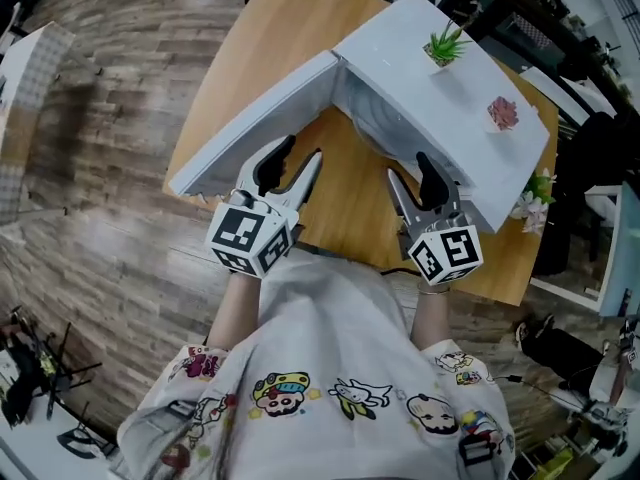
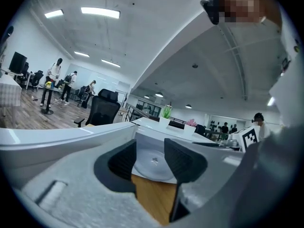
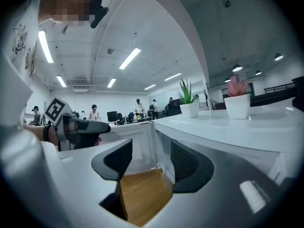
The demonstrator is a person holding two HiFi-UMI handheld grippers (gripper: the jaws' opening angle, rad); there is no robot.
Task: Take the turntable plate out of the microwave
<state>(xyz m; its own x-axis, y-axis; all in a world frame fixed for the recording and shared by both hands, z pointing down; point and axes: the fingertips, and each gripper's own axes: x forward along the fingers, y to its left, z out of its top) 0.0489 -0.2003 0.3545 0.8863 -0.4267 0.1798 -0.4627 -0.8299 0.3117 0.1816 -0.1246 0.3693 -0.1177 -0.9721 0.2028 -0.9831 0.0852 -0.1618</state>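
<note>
White microwave stands door-open on the tabletop, turntable plate inside and ungrasped, left claw and right claw both gaping empty before it, so reaching, gripping and lifting out are all yet to do.

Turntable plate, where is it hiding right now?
In the left gripper view, the turntable plate lies flat inside the open microwave, low in the middle of the picture, just behind the bare wooden table.

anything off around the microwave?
Nothing spilled or damaged. The door stands open and the plate lies flat inside the microwave. Only oddity: a green plant and a pink plant on top; they might tip if it's jostled.
</note>
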